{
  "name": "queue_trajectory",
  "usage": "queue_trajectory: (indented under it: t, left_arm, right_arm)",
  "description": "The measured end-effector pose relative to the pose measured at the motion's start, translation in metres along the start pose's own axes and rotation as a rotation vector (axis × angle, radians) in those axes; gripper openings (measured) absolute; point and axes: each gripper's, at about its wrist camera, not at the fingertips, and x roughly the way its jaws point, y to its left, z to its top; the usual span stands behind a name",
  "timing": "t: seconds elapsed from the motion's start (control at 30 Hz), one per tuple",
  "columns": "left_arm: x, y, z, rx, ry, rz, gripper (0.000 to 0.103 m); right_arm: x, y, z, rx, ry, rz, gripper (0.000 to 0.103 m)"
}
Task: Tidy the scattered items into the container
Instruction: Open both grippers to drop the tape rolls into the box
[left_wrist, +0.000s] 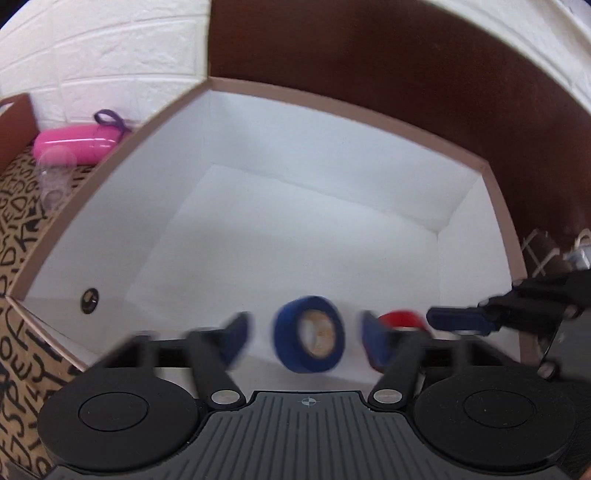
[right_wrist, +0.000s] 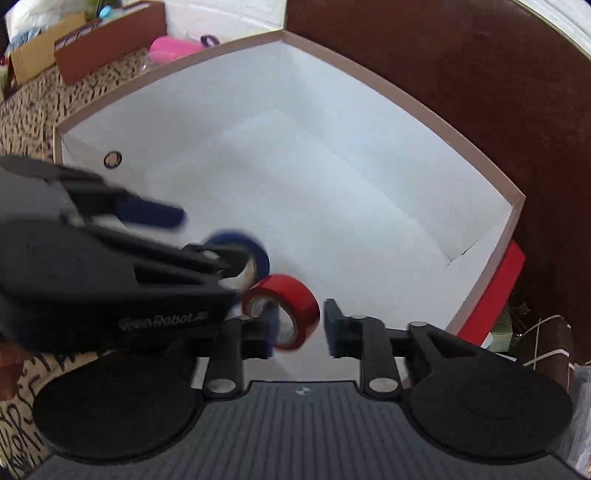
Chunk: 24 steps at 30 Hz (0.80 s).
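Both grippers are hanging spread over the white box (left_wrist: 498, 206): a blue tape roll (left_wrist: 309, 334) is sitting loose between the left gripper (left_wrist: 301, 332) fingers, a red roll (right_wrist: 282, 312) between the right gripper (right_wrist: 301, 325) fingers, neither clamped.

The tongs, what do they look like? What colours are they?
Both the left tongs and the right tongs have black plastic arms with silver rivets, blue pads on the fingers, two round black discs and a ribbed grey body. White lettering shows on the side of the left one.
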Motion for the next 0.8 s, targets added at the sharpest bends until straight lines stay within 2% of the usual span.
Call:
queue_trajectory:
  t: [0.03, 0.1, 0.17, 0.3, 0.63, 0.8]
  left_arm:
    - [-0.007, 0.0, 0.0, -0.002, -0.03, -0.004, 0.103]
    - [-0.02, -0.004, -0.001, -0.008, -0.073, 0.012, 0.103]
    - [-0.031, -0.008, 0.0, -0.006, -0.098, 0.028, 0.103]
    - [-0.044, -0.012, -0.002, -0.009, -0.106, 0.005, 0.103]
    - [-0.07, -0.04, -0.019, 0.028, -0.125, 0.018, 0.103]
    - [-0.089, -0.054, -0.031, 0.032, -0.134, 0.018, 0.103]
  right_arm:
    - [-0.004, 0.004, -0.001, -0.021, -0.027, -0.021, 0.075]
    - [-0.012, 0.01, -0.002, -0.056, -0.087, -0.124, 0.09]
    - [-0.021, 0.012, -0.003, -0.097, -0.125, -0.147, 0.091]
    - [-0.039, 0.01, -0.008, -0.098, -0.157, -0.136, 0.094]
    - [-0.07, 0.015, -0.032, -0.113, -0.175, -0.164, 0.096]
    - [-0.09, 0.015, -0.047, -0.07, -0.197, -0.153, 0.097]
